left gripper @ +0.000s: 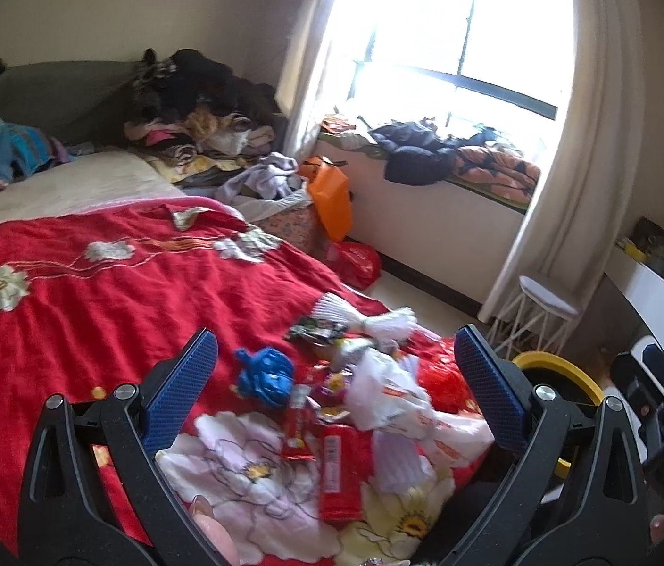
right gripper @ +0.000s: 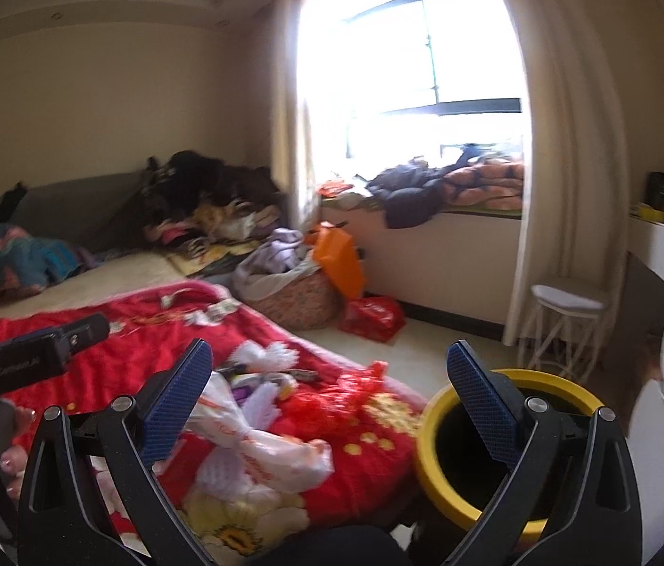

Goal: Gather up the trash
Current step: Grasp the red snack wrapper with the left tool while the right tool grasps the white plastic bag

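Trash lies heaped on the red flowered bedspread (left gripper: pixel 72 292): a crumpled blue wrapper (left gripper: pixel 263 375), red snack packets (left gripper: pixel 339 467), a white plastic bag (left gripper: pixel 391 398) and a dark wrapper (left gripper: pixel 318 330). My left gripper (left gripper: pixel 332 372) hovers open over this pile, holding nothing. In the right wrist view the white plastic bag (right gripper: pixel 256 453) lies between the bed's corner and a yellow-rimmed bin (right gripper: pixel 431 448) on the floor. My right gripper (right gripper: pixel 329 387) is open and empty, its right finger over the bin's mouth. The left gripper's body (right gripper: pixel 35 353) shows at the left.
A basket of clothes (right gripper: pixel 294 297), an orange bag (right gripper: pixel 339 259) and a red bag (right gripper: pixel 372 318) sit between bed and window bench. A white stool (right gripper: pixel 565 325) stands by the curtain. A clothes pile (left gripper: pixel 200 108) tops the bed's far end. A white desk (left gripper: pixel 662 292) is at right.
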